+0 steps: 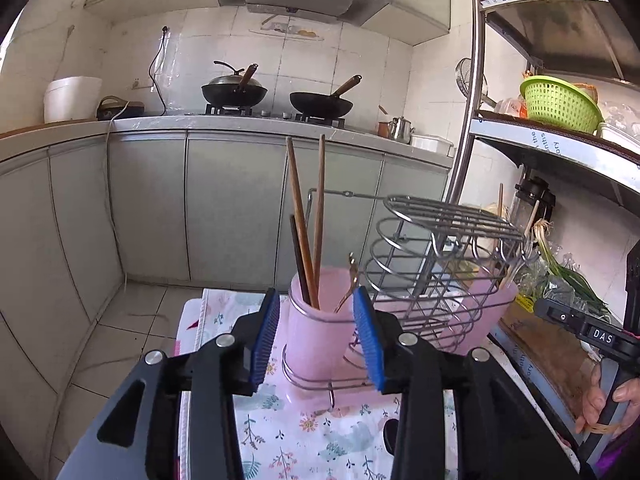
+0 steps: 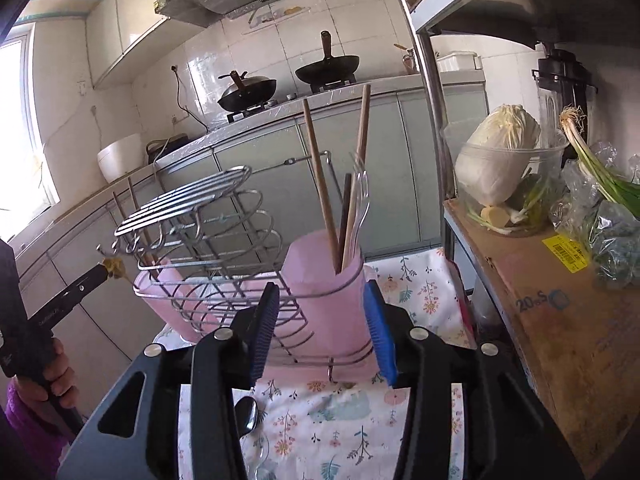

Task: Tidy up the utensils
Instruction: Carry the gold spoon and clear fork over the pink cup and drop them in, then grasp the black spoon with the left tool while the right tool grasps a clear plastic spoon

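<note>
A wire utensil rack [image 1: 436, 264] holds two pink cups on a floral cloth. The near pink cup [image 1: 316, 336] holds wooden chopsticks [image 1: 304, 220] and a thin metal utensil. My left gripper [image 1: 316, 340] is open, its blue pads on either side of this cup. In the right wrist view the same cup [image 2: 324, 280] holds chopsticks [image 2: 320, 176] and a clear fork [image 2: 360, 196]. My right gripper [image 2: 324, 332] is open in front of the cup. A spoon [image 2: 248, 416] lies on the cloth under my right gripper.
The floral cloth [image 1: 320, 436] covers a small table. A metal shelf [image 1: 560, 148] with a green basket stands on the right. A cardboard box [image 2: 560, 320] with cabbage and scallions is at right. Woks sit on the far counter [image 1: 240, 124].
</note>
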`<state>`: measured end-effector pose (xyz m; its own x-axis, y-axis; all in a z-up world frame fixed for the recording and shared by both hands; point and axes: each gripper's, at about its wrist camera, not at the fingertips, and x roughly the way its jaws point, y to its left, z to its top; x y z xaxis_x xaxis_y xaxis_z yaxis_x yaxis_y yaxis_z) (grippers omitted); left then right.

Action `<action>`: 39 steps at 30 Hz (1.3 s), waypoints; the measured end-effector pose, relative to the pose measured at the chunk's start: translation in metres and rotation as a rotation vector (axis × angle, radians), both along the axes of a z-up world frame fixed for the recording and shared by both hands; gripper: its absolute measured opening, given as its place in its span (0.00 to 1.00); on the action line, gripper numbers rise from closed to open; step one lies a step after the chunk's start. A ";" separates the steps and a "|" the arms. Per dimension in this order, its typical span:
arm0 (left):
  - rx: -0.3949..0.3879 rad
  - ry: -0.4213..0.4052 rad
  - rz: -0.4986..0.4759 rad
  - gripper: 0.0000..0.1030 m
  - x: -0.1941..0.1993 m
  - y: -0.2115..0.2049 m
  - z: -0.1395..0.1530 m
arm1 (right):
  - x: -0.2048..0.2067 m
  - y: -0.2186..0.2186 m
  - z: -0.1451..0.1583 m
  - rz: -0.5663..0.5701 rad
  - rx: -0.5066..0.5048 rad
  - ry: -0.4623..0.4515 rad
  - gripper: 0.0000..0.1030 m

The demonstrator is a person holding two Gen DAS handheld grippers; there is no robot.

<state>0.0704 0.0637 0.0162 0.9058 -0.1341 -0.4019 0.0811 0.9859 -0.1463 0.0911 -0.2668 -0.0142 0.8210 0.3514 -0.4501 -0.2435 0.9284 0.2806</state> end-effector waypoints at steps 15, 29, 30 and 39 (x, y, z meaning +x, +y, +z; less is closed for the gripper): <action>-0.038 0.313 -0.085 0.36 -0.027 -0.047 -0.078 | -0.046 0.032 -0.059 0.094 -0.024 0.213 0.43; -0.218 0.562 -0.182 0.35 -0.004 -0.061 -0.114 | -0.065 0.030 -0.075 0.085 0.001 0.285 0.43; -0.247 0.590 -0.191 0.35 0.002 -0.061 -0.118 | -0.064 0.031 -0.075 0.093 0.003 0.287 0.43; -0.340 0.761 -0.212 0.31 0.041 -0.073 -0.154 | -0.057 0.043 -0.092 0.166 -0.003 0.365 0.43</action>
